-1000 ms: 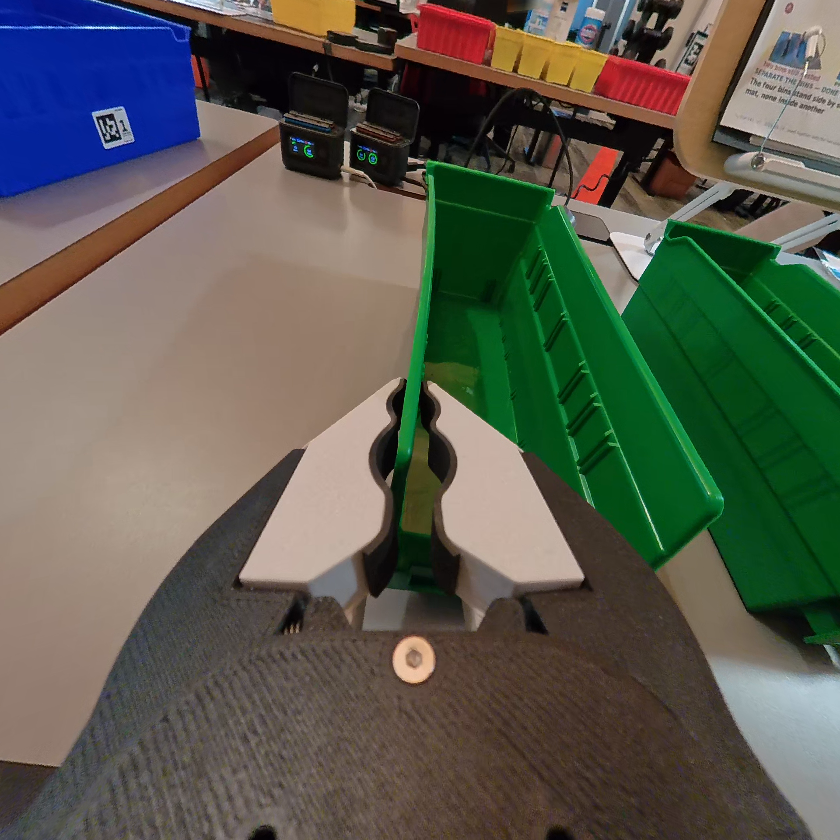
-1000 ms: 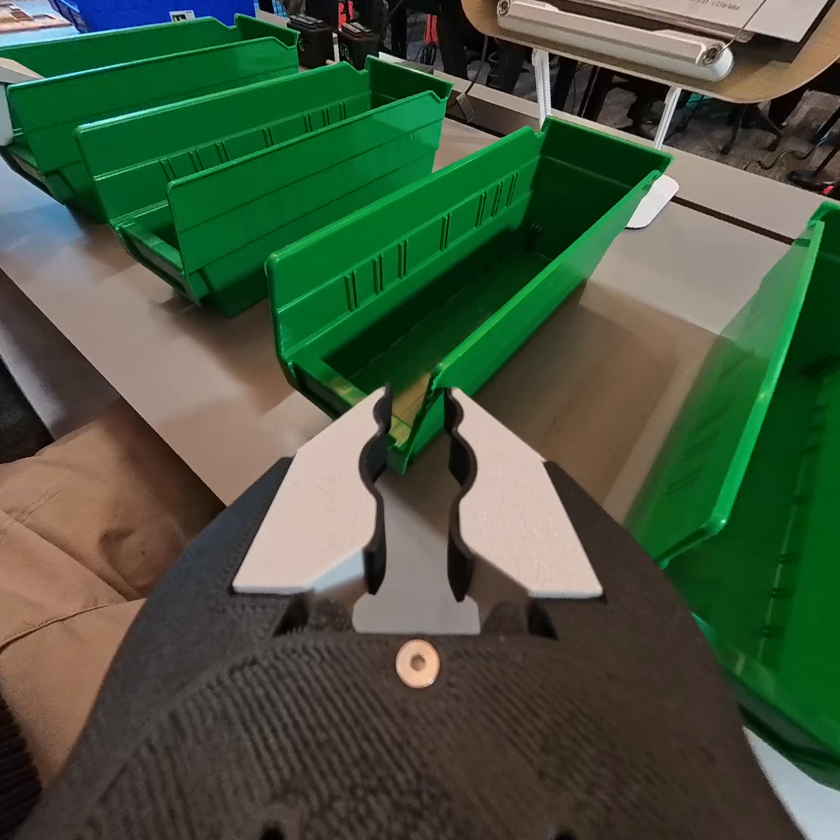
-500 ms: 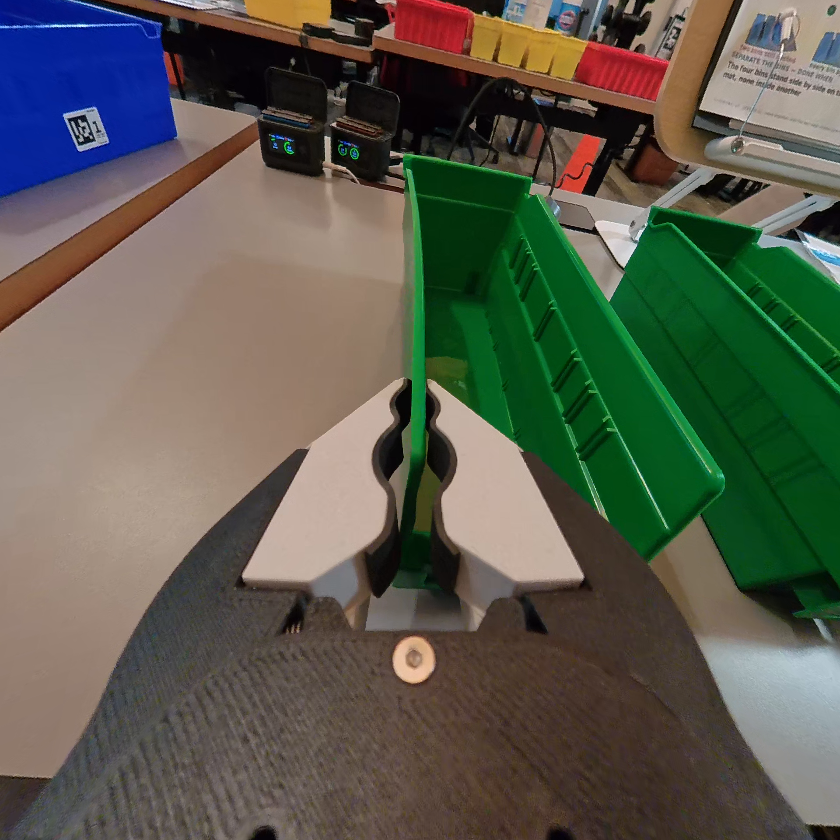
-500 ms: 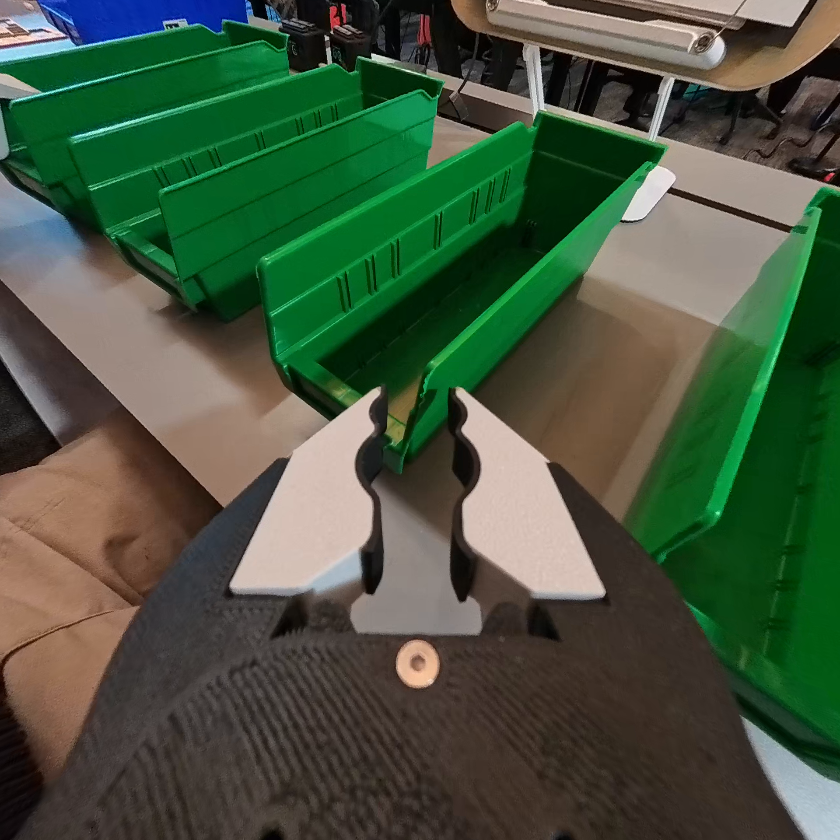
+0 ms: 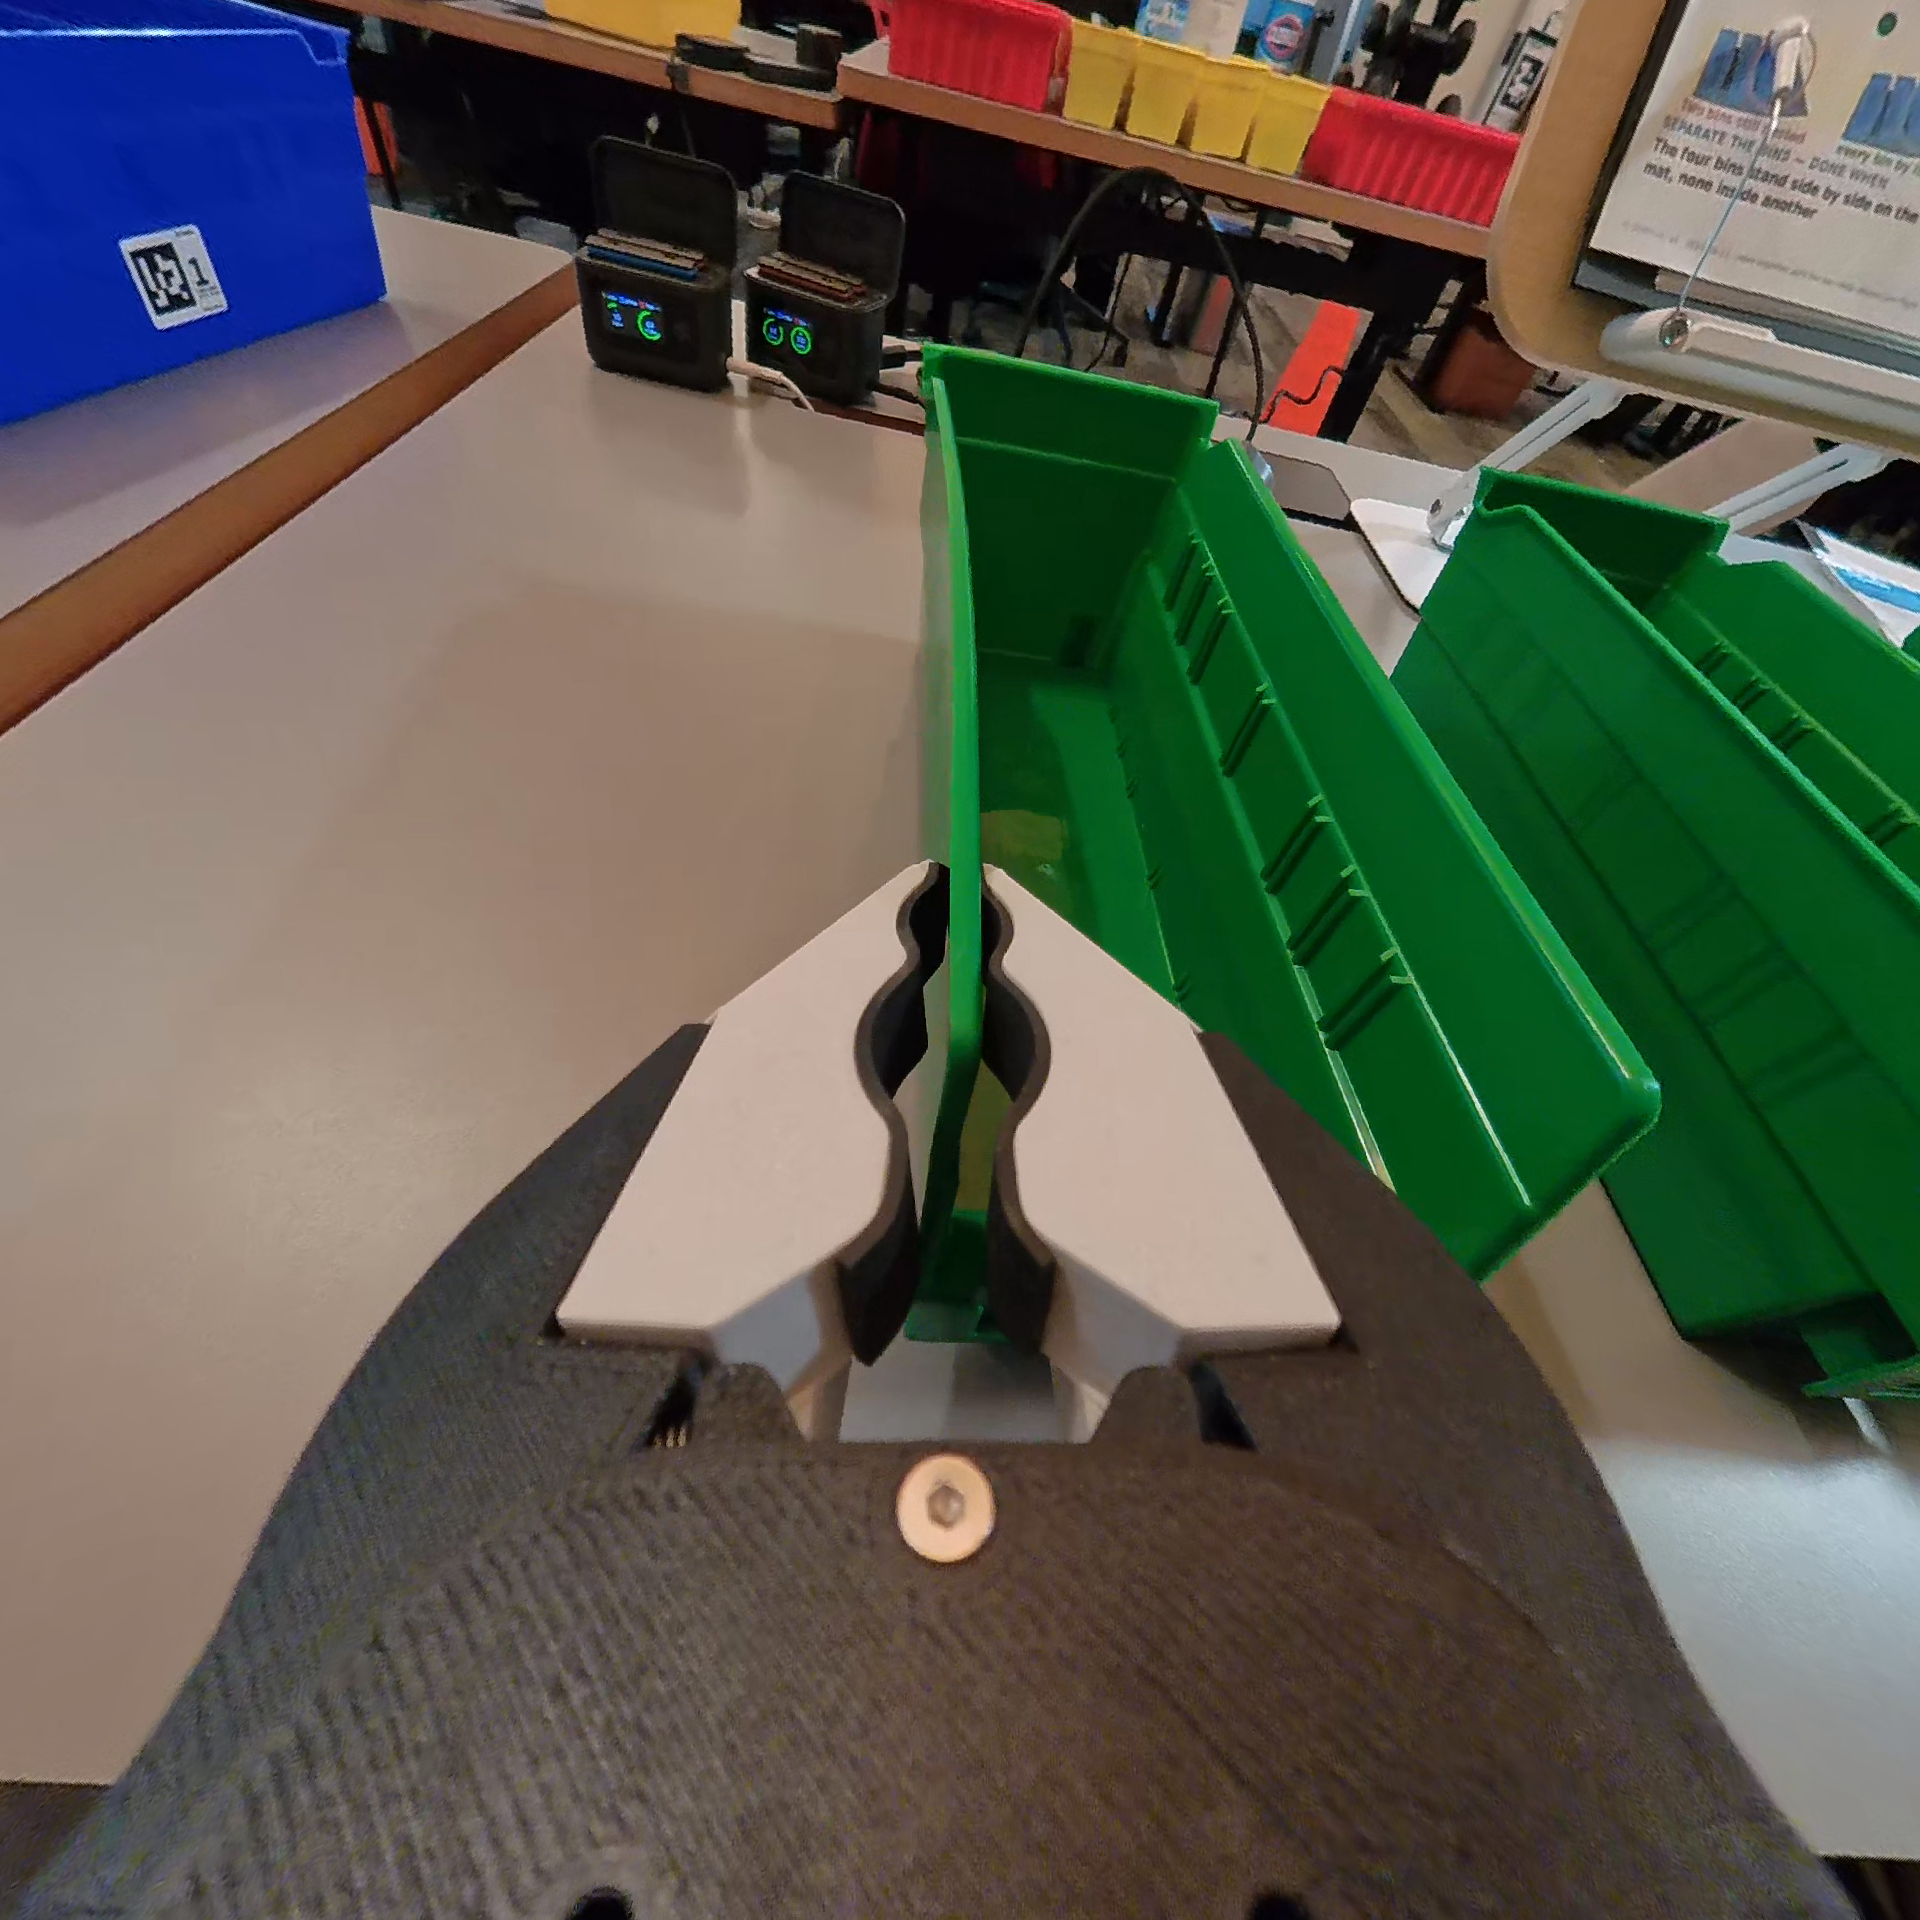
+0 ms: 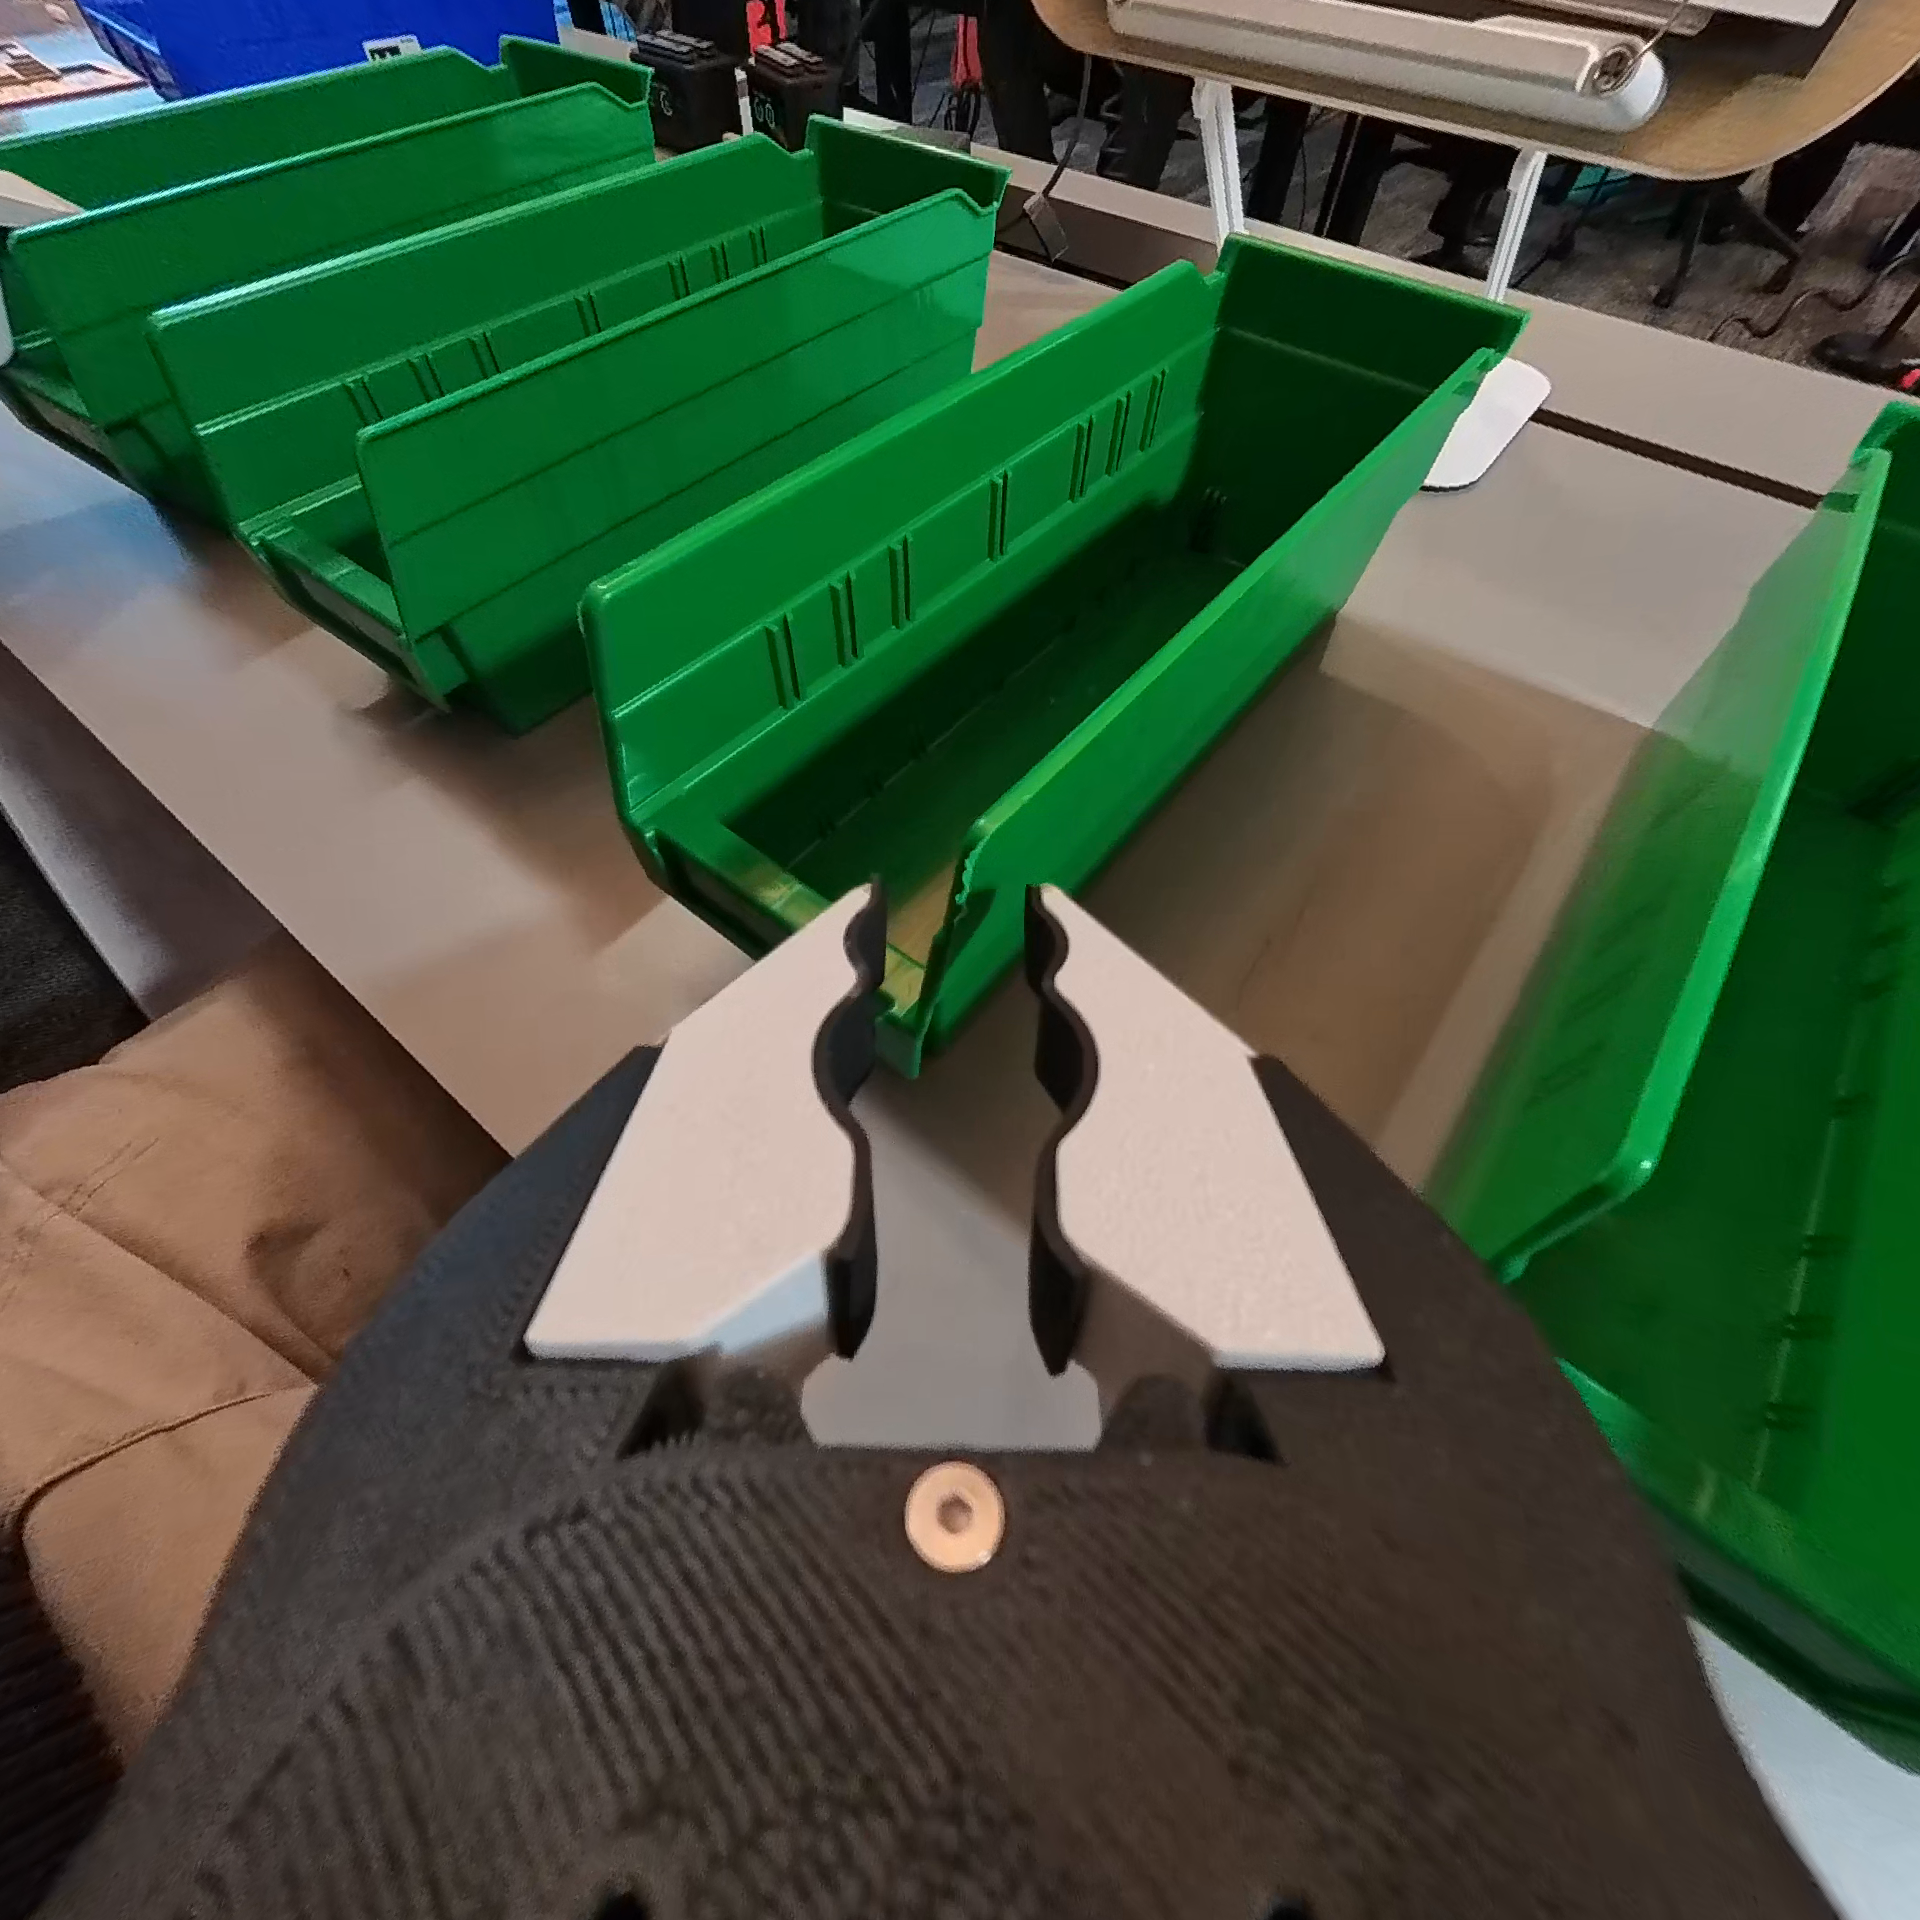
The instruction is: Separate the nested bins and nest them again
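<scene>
Bins sit apart along the counter [image 6: 1299, 790]; the left claw [image 5: 964, 904] pinches one bin's [image 5: 1226, 831] side wall to move it, while the right claw [image 6: 954, 904] gapes, empty, straddling another bin's [image 6: 1039, 582] near corner.

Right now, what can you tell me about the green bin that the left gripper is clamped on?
The green bin is long, narrow, glossy plastic, open-topped and empty, with slotted ribs inside its side wall. The left gripper is shut on the near end of its left wall. It sits tilted on the grey table, beside another green bin.
</scene>
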The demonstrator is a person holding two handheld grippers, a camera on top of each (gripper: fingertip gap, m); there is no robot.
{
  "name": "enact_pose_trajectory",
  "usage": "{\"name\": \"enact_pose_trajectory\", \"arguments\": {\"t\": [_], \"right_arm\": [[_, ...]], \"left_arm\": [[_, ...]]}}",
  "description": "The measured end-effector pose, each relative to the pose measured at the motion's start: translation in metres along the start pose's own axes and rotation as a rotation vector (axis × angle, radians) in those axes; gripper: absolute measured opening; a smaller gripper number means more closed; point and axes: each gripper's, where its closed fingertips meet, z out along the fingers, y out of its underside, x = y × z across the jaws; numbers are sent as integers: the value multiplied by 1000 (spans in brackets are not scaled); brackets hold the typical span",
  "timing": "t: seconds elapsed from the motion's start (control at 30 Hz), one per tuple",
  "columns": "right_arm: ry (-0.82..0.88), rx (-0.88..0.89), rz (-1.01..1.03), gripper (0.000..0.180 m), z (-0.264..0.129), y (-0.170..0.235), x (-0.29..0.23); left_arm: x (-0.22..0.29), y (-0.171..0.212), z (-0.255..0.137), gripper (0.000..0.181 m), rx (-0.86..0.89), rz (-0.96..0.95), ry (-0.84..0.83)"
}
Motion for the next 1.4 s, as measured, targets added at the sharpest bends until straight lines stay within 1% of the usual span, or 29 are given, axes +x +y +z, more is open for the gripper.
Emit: {"name": "enact_pose_trajectory", "arguments": {"t": [0.03, 0.23, 0.27, 0.3, 0.37, 0.4, 0.47, 0.53, 0.63, 0.67, 0.73, 0.77, 0.87, 0.93, 1.07, 1.17, 1.3, 1.4], "right_arm": [[-3, -3, 9, 25, 0, 0, 0], [-11, 8, 51, 29, -3, -2, 2], [-8, 15, 48, 30, -5, -3, 3], [-5, 31, 40, 35, -7, -7, 4], [27, 104, 5, 57, -19, -23, 8], [73, 164, -18, 65, -29, -36, 14], [216, 282, -76, 75, -55, -59, 33], [389, 331, -133, 85, -79, -68, 59], [601, 264, -137, 112, -91, -53, 103], [637, 229, -125, 119, -90, -44, 115], [684, 145, -66, 137, -85, -24, 133], [701, 98, -25, 140, -81, -13, 141], [710, -16, 58, 141, -71, 15, 152], [690, -40, 99, 140, -66, 25, 154], [605, -26, 193, 140, -58, 33, 154], [545, -14, 257, 136, -55, 36, 153], [522, -20, 250, 130, -56, 37, 156], [485, -57, 254, 126, -59, 40, 158]], "left_arm": [[0, 0, 0, 4, 0, -3, 1], [2, -2, -1, 4, 13, -63, 37], [2, -2, -1, 5, 18, -77, 43], [1, -3, -2, 10, 27, -89, 42], [-2, -6, -3, 23, 46, -118, 40], [-2, -7, -4, 25, 51, -137, 47], [-3, -6, -4, 26, 52, -183, 67], [-4, -6, -3, 30, 50, -228, 81], [-5, -6, -4, 31, 53, -272, 97], [-6, -7, -4, 32, 55, -279, 97], [-7, -8, -5, 32, 62, -287, 94], [-8, -8, -5, 32, 64, -288, 93], [-7, -7, -4, 32, 59, -295, 98], [-6, -5, -3, 32, 47, -302, 105], [-6, -3, -2, 33, 36, -303, 106], [-5, -2, -2, 33, 26, -307, 110], [-4, 0, -1, 33, 13, -312, 114], [-4, 1, 0, 34, 7, -317, 118]]}}
